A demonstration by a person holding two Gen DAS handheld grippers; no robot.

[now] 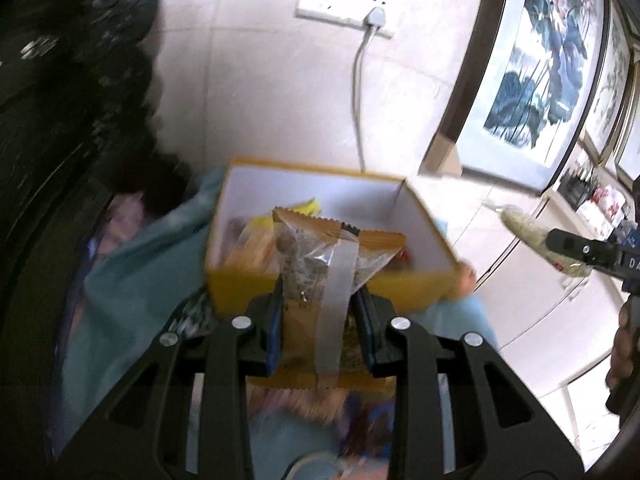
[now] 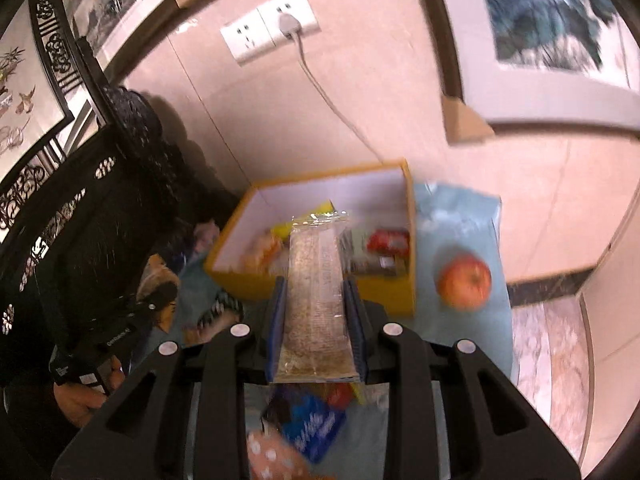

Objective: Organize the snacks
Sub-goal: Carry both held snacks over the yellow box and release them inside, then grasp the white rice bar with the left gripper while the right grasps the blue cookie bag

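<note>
A yellow box [image 1: 416, 286] with white inner walls stands on a light blue cloth [image 1: 132, 280] and holds several snack packets. My left gripper [image 1: 320, 284] is shut on a clear-and-brown snack bag [image 1: 316, 264], held above the box's near edge. My right gripper [image 2: 316, 284] is shut on a long clear-wrapped cereal bar [image 2: 316, 292], pointing at the same box [image 2: 240, 280]. The right gripper with its bar [image 1: 532, 236] also shows at the right of the left wrist view.
An apple [image 2: 464, 282] lies on the cloth right of the box. Loose snack packets [image 2: 304, 424] lie on the cloth near me. A dark carved chair [image 2: 80, 216] stands on the left. A wall socket [image 1: 344, 0] with a white cable is behind the box.
</note>
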